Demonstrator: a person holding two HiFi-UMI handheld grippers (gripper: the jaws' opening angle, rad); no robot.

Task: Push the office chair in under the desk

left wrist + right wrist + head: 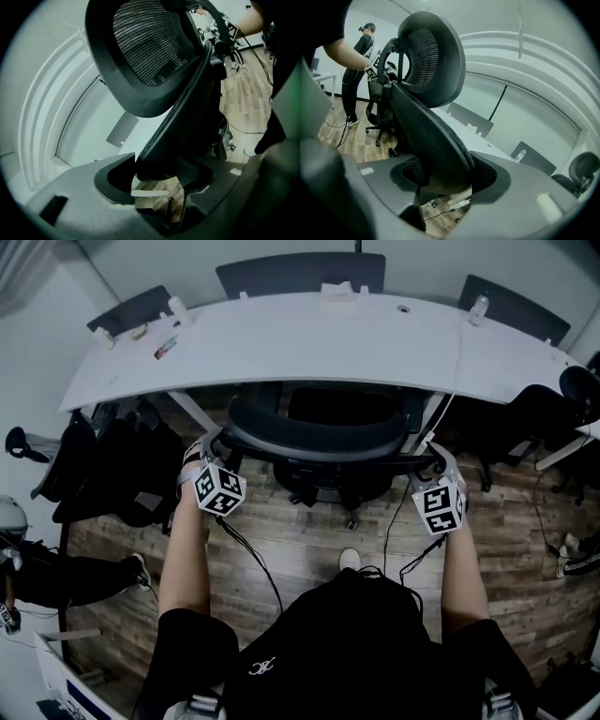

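A black mesh office chair (319, 439) stands with its seat under the curved white desk (309, 343); its backrest rim faces me. My left gripper (208, 448) is shut on the left end of that rim, and my right gripper (436, 454) is shut on the right end. In the left gripper view the backrest edge (173, 122) runs down between the jaws of the left gripper (157, 176), with the headrest above. In the right gripper view the padded edge (426, 131) fills the gap of the right gripper (440, 180).
More black chairs stand at the left (112, 465) and right (525, 418) and behind the desk (300, 273). Small items (166, 348) and a bottle (479, 307) lie on the desk. Cables (253, 559) trail over the wooden floor. Another person (66, 577) is at the left.
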